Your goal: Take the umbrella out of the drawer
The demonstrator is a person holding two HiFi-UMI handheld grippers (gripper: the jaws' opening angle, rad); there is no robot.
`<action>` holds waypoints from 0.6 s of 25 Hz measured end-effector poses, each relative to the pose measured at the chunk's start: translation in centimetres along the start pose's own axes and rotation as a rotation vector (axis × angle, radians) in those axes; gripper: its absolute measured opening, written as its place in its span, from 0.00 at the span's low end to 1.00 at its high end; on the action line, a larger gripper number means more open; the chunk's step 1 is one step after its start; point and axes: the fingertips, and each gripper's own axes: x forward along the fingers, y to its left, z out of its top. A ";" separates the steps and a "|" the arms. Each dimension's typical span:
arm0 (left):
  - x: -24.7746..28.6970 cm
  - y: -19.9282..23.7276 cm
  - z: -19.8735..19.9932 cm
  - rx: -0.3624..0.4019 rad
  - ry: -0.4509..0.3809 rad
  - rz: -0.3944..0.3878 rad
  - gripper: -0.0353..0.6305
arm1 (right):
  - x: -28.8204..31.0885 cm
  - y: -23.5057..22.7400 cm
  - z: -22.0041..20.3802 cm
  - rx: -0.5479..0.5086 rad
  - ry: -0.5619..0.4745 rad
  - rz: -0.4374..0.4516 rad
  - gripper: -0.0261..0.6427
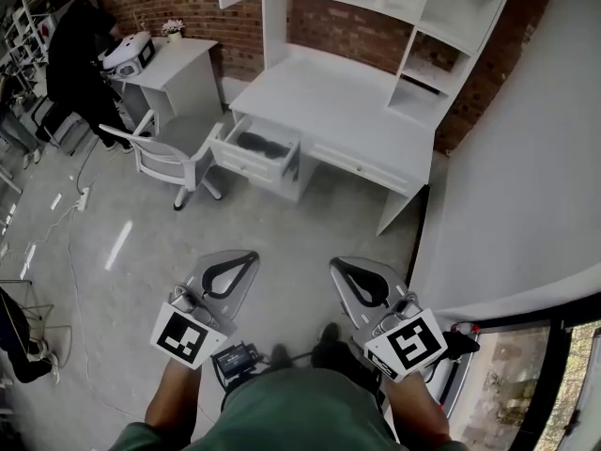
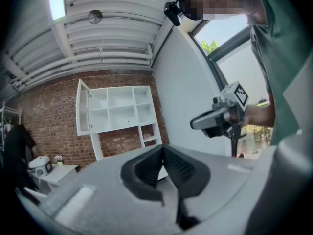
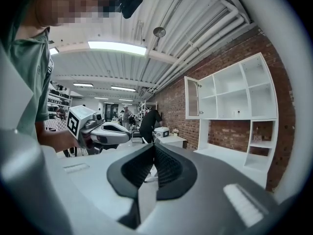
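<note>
A dark folded umbrella (image 1: pixel 255 143) lies in the open drawer (image 1: pixel 246 163) at the left of the white desk (image 1: pixel 329 101). Both grippers hang low over the floor, well short of the desk. My left gripper (image 1: pixel 252 256) has its jaws together with nothing between them; in its own view the pads meet at the tip of the left gripper (image 2: pixel 163 148). My right gripper (image 1: pixel 335 265) is shut and empty as well, and the right gripper view shows the right gripper (image 3: pixel 154 145) with its tips touching. Each gripper view shows the other gripper off to the side.
A white chair (image 1: pixel 164 153) stands left of the drawer. Behind it is a small white table (image 1: pixel 178 59) with a person in black (image 1: pixel 80 54) beside it. White shelves (image 1: pixel 441 26) top the desk. A pale wall (image 1: pixel 526 177) runs along the right. Cables (image 1: pixel 80 200) lie on the floor at left.
</note>
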 end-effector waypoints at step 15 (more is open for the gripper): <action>11.6 5.0 0.0 0.018 0.077 0.102 0.06 | 4.7 -13.2 -0.7 0.029 -0.033 0.122 0.05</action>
